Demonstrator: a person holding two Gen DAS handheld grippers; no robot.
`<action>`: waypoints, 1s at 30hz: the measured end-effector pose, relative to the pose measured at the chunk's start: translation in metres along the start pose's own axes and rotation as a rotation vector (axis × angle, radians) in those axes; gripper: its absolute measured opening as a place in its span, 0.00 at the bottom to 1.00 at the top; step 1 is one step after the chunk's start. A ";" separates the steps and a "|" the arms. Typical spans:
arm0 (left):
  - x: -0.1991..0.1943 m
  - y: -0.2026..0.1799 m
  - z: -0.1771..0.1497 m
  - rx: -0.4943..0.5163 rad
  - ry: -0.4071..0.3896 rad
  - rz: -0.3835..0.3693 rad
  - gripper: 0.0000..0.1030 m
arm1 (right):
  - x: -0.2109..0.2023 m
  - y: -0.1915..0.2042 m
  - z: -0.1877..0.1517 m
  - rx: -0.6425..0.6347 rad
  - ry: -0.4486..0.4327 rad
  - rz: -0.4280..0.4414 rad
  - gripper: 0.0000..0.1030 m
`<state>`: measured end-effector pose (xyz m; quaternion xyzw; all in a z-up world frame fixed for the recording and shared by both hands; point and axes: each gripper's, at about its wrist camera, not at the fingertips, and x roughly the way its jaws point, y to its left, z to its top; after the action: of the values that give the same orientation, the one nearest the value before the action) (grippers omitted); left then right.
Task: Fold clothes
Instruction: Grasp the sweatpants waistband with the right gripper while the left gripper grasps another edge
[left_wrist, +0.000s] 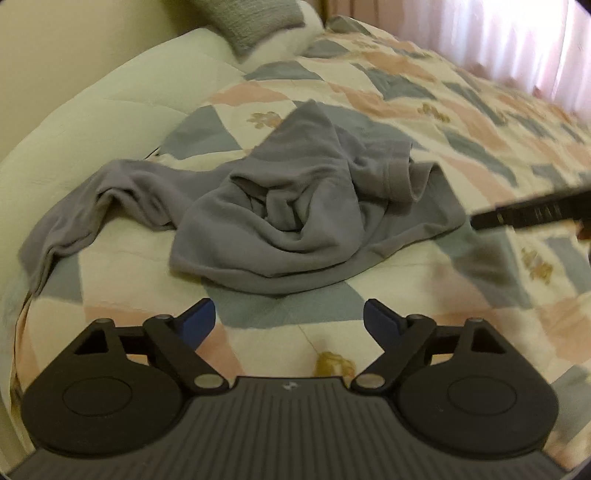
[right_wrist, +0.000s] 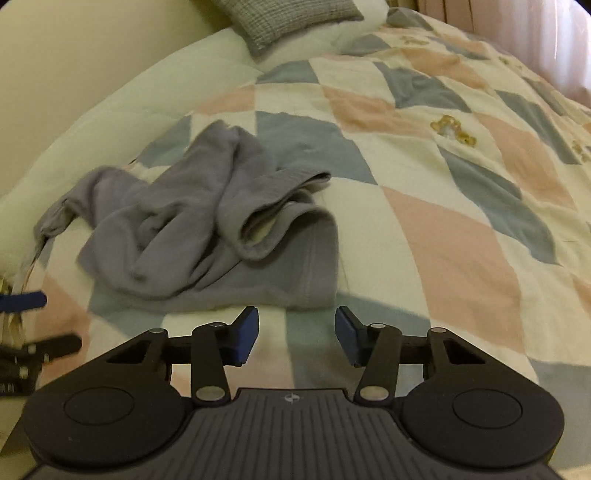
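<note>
Garment: a grey garment (left_wrist: 295, 206) lies crumpled on the quilt (left_wrist: 424, 110) of the bed, near the edge closest to us. We cannot tell if it is a shirt or a sweater.

Left gripper (left_wrist: 289, 319): its jaws are spread wide and hold nothing. It hovers just before the near hem of the garment.

Right gripper (right_wrist: 296, 334): its jaws are also spread and empty. It is close to the right corner of the hem.

Step in hand: we judge that folding has not begun. The garment must first be spread flat.

How to do it well: we should pinch the hem at two corners well apart, one per gripper, and take only one layer of cloth if we can. Then we lift a little and pull outward, so the bunch in the middle opens. We should not catch the quilt under the hem together with the cloth.

Risk: the cloth is soft and twisted in the centre. If we grasp the lump, it will only turn over as one mass.

Left view only: it shows the swirl of folds in the middle, a long part trailing to the left, and the right gripper (left_wrist: 532, 214) coming in from the right side.

Right view only: it shows a ribbed opening (right_wrist: 258, 229) standing up with a pale inside, maybe a cuff or collar, and the flat right hem below it. The left gripper (right_wrist: 22, 321) is seen at the far left edge.
</note>
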<state>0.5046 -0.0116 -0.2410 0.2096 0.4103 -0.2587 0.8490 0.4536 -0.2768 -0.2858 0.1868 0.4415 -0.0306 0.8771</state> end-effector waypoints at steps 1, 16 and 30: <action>0.007 -0.001 0.000 0.023 0.002 0.009 0.79 | 0.008 -0.002 0.002 0.003 0.002 -0.011 0.49; 0.028 0.017 0.029 0.005 -0.010 -0.095 0.56 | -0.025 -0.038 -0.047 0.340 -0.039 0.225 0.04; 0.030 -0.033 0.045 0.102 0.041 -0.205 0.61 | -0.070 -0.047 -0.119 0.409 0.130 0.158 0.25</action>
<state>0.5271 -0.0709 -0.2435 0.2147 0.4329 -0.3605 0.7978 0.3100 -0.2862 -0.3094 0.3962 0.4656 -0.0384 0.7904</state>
